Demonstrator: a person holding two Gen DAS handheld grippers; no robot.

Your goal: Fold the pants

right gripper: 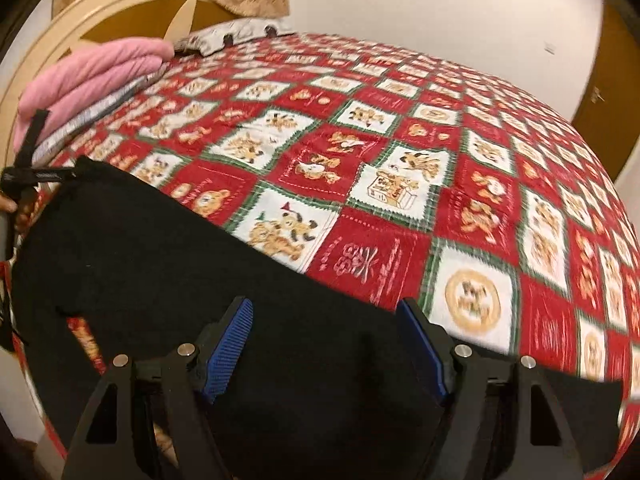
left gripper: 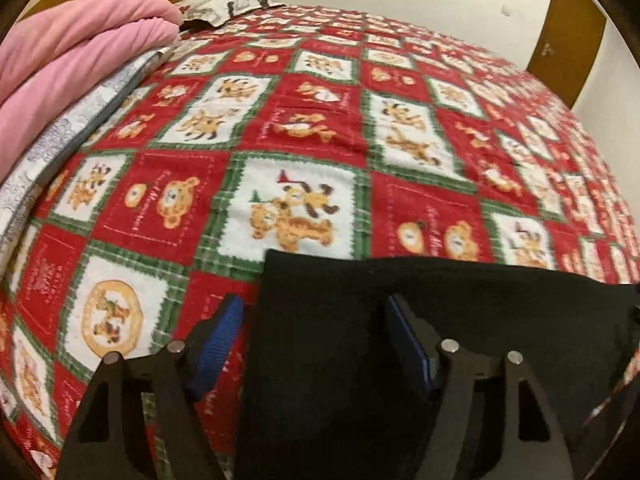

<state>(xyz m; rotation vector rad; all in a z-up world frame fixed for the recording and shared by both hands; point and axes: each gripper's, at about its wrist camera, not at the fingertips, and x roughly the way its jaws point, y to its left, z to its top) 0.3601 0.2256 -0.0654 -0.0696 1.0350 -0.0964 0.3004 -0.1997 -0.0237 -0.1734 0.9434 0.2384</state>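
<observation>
The black pants (left gripper: 400, 340) lie flat on the red patterned bedspread (left gripper: 304, 128) at the near edge of the bed. My left gripper (left gripper: 316, 344) is open over the pants' left end; its left blue pad (left gripper: 218, 348) is over the bedspread, its right pad over the cloth. In the right wrist view the pants (right gripper: 168, 264) stretch from the left to the lower right. My right gripper (right gripper: 328, 348) is open above the pants' near edge, holding nothing. The left gripper shows at the far left in the right wrist view (right gripper: 24, 176).
A folded pink blanket (left gripper: 76, 60) on a grey-white quilt (left gripper: 60, 140) lies at the bed's left side near the headboard (right gripper: 100, 8). A pillow (left gripper: 228, 4) sits at the far end. A white wall and brown door (left gripper: 568, 28) stand behind the bed.
</observation>
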